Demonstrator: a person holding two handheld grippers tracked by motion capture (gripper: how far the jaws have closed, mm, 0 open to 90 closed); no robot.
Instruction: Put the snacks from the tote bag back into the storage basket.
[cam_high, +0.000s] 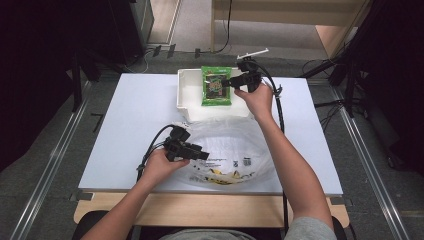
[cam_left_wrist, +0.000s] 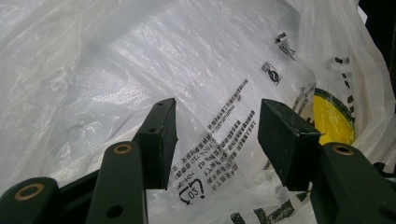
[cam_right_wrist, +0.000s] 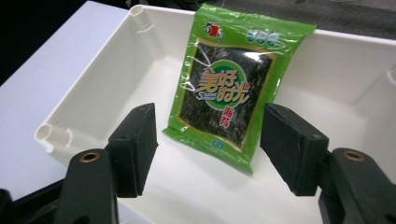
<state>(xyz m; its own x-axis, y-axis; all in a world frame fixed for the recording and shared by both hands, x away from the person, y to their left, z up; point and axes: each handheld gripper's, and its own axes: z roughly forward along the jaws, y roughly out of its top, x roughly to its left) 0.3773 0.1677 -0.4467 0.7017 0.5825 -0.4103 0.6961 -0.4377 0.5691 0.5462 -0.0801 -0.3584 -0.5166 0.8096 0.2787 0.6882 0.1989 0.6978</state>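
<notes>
My right gripper (cam_right_wrist: 208, 149) hovers over the white tray (cam_high: 182, 92) at the far side of the table (cam_high: 130, 130), its jaws standing apart with nothing pressed between the pads; the green seaweed packet (cam_right_wrist: 229, 88) lies straight ahead of them, just beyond the fingertips and not yet touched. The packet leans tilted, its lower edge on the tray floor near my jaws and its upper edge propped on the far tray wall, so that its long axis runs away from the tool and upward. Its width, crosswise to my jaws, looks to me slightly narrower than the gap between the pads, so a short advance should bring both side edges inside the gap. The tray walls stand well off to either side of the jaws, leaving free room for the approach; the far wall behind the packet limits how deep I can push. My left gripper (cam_left_wrist: 217, 140) sits at the near side of the table, jaws likewise apart, with the printed film of the clear plastic bag (cam_left_wrist: 187, 70) lying between and behind the pads, though I cannot tell whether they touch it. The right hand is plainly the nearer to the packet; the bag lies between the tray and me.
</notes>
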